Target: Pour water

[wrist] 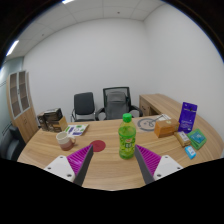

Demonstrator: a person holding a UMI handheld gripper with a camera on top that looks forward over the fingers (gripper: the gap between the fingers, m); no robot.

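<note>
Green plastic bottle point(127, 138) with a yellow-green cap stands upright on the light wooden tabletop point(110, 170), just ahead of the tool point(112, 163) and a touch toward its right finger. The tool is wide open, holding nothing; its two fingers with their magenta pads point(151, 158) are spread to either side, with bare wood showing between them. Left of the bottle, a small pinkish cup point(65, 142) sits beside a dark red round coaster point(98, 146). Off to the right, an orange snack packet point(166, 128), a tall blue-purple bag point(188, 116) and a teal packet point(197, 140) cluster together, a white round plate point(149, 123) just behind them. Further back on the left lies a stack of small boxes and papers point(60, 125). Beyond the tabletop, two black mesh office chairs point(103, 104) face in, white wall behind, a wooden cabinet point(20, 105) at far left.
</note>
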